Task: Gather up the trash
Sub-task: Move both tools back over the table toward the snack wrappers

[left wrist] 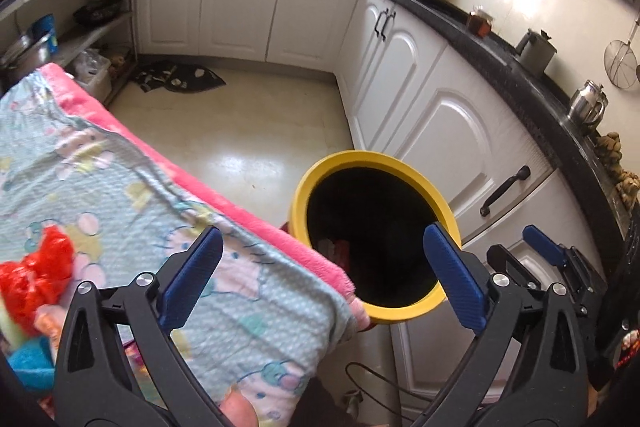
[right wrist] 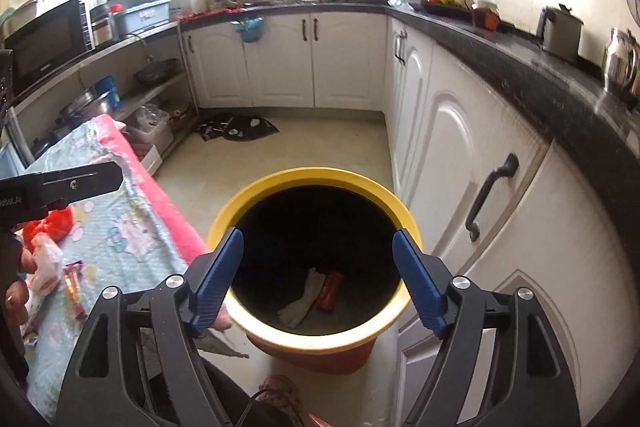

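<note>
1. We see the bin (right wrist: 316,179) with a smooth, matt yellow plastic rim.
2. We read the blanket (left wrist: 120,187) as soft printed cloth with a fleecy pink edge.
3. The red bag (left wrist: 36,279) looks like thin, crinkled, glossy plastic.
4. Each hand-held gripper, left (left wrist: 320,279) and right (right wrist: 318,279), shows matt black plastic arms, ribbed blue pads and shiny metal rivets.
5. The floor (left wrist: 248,131) is glossy tile; the cabinet doors (right wrist: 460,155) look smooth and white.
6. The kettle (left wrist: 588,103) is polished metal; the tabletop (left wrist: 520,83) is speckled dark stone.
</note>
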{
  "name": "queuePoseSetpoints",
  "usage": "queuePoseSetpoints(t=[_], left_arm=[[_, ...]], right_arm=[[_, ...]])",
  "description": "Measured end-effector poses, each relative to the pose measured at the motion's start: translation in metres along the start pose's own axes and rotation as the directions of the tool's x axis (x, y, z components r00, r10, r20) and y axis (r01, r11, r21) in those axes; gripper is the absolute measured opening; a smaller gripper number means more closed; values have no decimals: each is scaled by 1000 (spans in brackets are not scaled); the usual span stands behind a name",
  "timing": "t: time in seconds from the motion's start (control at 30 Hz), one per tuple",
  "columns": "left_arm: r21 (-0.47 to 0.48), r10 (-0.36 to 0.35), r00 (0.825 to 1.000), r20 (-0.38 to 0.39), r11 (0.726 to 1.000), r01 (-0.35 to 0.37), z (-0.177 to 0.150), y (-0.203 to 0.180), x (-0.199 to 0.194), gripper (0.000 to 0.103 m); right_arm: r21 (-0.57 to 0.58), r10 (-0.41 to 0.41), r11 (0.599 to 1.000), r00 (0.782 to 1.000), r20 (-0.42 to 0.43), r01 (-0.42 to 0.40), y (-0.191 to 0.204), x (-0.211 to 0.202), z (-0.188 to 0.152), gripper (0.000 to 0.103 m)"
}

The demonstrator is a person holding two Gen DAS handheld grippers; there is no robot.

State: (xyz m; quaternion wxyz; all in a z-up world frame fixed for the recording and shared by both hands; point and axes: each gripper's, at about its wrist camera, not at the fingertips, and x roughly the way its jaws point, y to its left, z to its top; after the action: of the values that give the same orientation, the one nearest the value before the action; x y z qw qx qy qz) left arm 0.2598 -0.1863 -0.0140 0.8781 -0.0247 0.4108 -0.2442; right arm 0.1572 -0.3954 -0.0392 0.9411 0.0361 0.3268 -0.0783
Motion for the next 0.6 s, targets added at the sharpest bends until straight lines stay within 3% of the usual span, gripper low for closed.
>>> queuePoseSetpoints(t=[0.6], left_arm=[[-119, 100, 989, 106, 989, -87, -37, 73, -98, 92]], right_arm=[[-156, 193, 971, 979, 62, -181, 102, -44, 8, 84]])
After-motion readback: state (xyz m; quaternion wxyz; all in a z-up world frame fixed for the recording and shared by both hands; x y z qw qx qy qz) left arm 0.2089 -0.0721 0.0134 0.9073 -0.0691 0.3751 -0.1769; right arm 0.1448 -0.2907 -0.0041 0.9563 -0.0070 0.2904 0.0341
